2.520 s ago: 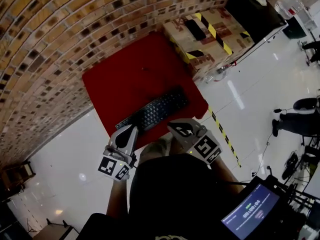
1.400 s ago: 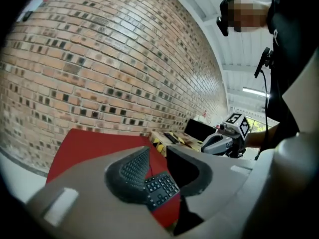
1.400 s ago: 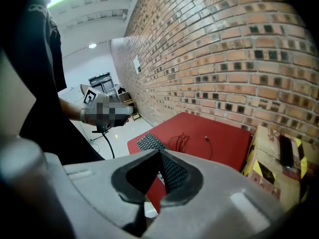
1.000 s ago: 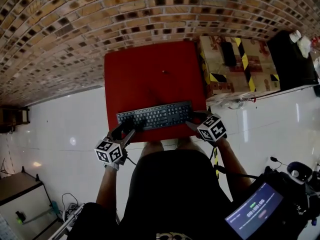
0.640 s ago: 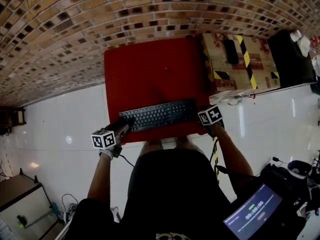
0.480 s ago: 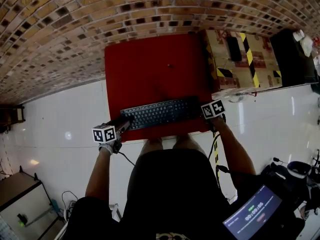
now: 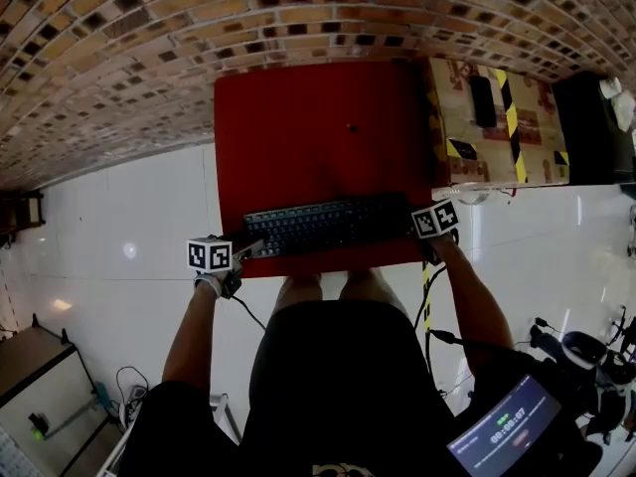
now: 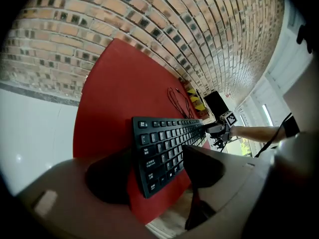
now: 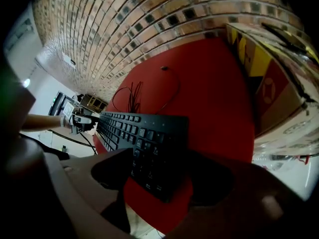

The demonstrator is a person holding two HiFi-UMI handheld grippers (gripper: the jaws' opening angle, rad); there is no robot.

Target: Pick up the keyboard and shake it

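Black keyboard (image 7: 328, 227) flat on the red table (image 7: 298, 127), close to its front edge, long axis parallel to that edge. Thin cable (image 9: 172, 86) trailing off toward the table's back. One short end toward the table's front left corner, the other toward its front right corner.

At the end by the front left corner: left gripper (image 8: 155, 171), jaws apart and opening, the keyboard's end between them across its short width. A sliver of red table showing between one pad and the keyboard's rim, so no squeeze there.

At the end by the front right corner: right gripper (image 9: 162, 176), jaws spread wide, that end likewise between them, no pad plainly pressing.

Tongs pointed at each other along the keyboard's length, each equally near its own end, neither reaching toward the table's middle.

By the look of it, straddling done, clamping not yet. Next, probably: close both pairs across the front and back rims together, then lift level off the table. With an uneven squeeze, likely to pivot or slip out at one end.
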